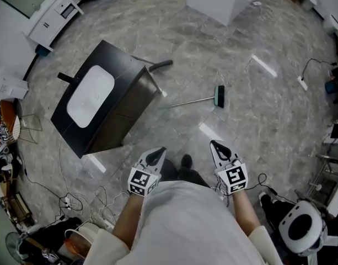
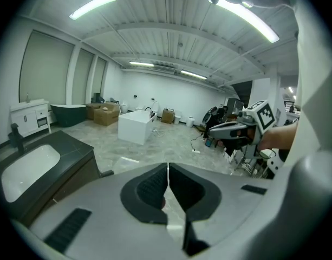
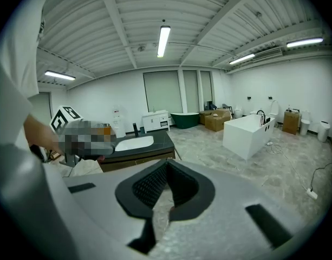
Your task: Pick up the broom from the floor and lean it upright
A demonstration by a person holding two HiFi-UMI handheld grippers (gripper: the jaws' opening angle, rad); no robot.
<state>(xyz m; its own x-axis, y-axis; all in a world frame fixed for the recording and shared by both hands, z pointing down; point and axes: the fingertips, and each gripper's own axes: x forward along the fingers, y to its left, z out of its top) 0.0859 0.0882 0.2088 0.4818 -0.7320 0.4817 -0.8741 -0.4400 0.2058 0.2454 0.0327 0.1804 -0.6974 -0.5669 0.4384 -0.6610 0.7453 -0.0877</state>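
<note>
Broom (image 1: 204, 99) lying flat on floor (image 1: 257, 109) beside vanity cabinet (image 1: 111, 112); left gripper (image 1: 156, 156) and right gripper (image 1: 218, 149) both closed, empty.

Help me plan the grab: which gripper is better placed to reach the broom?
Right, probably: the right gripper is nearer the broom, whose head lies straight ahead of it; the left gripper sits farther off.
</note>
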